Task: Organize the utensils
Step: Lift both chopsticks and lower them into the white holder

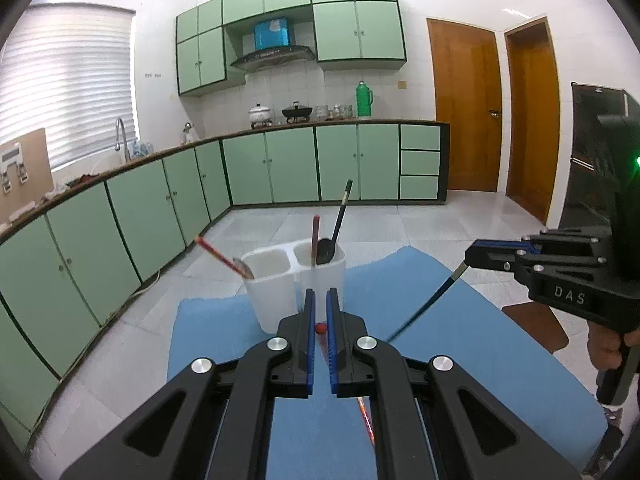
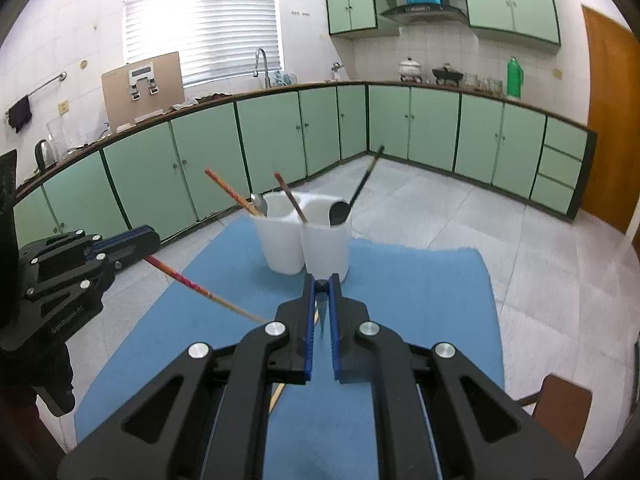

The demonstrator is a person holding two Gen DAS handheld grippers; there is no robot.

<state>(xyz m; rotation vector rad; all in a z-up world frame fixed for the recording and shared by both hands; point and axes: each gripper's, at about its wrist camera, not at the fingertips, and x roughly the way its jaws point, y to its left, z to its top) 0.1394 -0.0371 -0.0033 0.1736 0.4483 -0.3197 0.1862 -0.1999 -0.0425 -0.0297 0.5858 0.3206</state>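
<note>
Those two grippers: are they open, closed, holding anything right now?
Left gripper: closed on a red chopstick.
Right gripper: closed on a dark chopstick.

Daylight pours through the blinds of the window [image 2: 200, 20], which blow out to near white in both views and leave a milky haze around them. The white wall tiles and pale floor [image 1: 280, 224] bounce that light, so the room reads bright and even, with faint soft shadows. Fisheye distortion bends the counter [image 2: 280, 90] into an arc, and dark vignetting rings every corner. Focus is slightly soft throughout.
</note>
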